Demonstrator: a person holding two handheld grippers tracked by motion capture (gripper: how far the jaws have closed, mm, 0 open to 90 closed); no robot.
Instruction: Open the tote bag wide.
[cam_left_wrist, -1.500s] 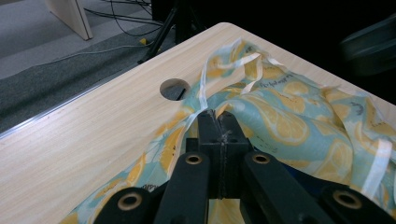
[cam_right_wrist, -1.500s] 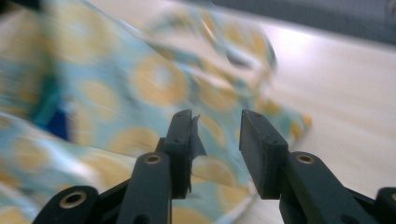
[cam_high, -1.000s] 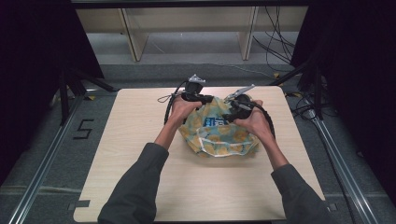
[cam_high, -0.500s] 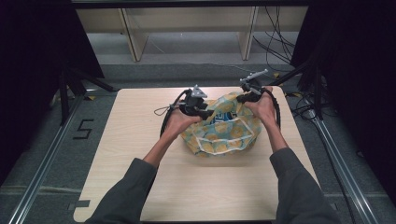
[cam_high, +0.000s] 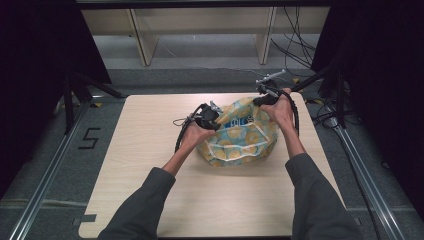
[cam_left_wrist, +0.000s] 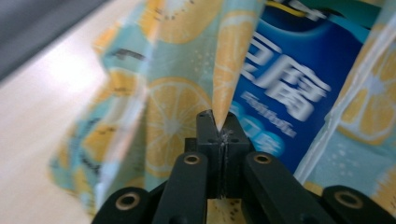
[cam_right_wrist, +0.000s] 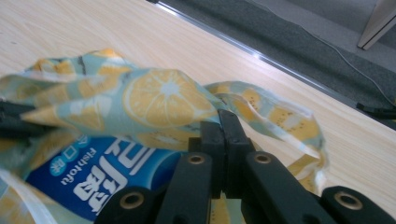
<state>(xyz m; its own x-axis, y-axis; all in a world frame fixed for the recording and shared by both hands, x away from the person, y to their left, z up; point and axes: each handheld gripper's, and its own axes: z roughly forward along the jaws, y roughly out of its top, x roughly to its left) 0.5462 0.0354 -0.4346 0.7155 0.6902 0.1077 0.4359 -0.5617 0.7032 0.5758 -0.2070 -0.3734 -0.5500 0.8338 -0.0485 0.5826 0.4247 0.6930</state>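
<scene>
the lemon-printed turquoise fabric bag (cam_high: 239, 136), apparently around a blue fish tofu packet (cam_left_wrist: 285, 93), is clamped at its rim by the left gripper (cam_left_wrist: 219, 126) and right gripper (cam_right_wrist: 223, 122).

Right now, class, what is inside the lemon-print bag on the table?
Inside the lemon-print bag, whose mouth both grippers pinch, sits a blue packet printed "Fish tofu" in the right gripper view. Its lower part, and anything beneath it, is covered by the fabric.

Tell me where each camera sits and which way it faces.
High view: above the person's side, looking forward and down on the table; forearms, left gripper, right gripper.
Left gripper view: along its shut jaws at the lemon-print bag and blue packet.
Right gripper view: along its shut jaws at the bag's edge.
Both gripper views share bag and packet.
</scene>
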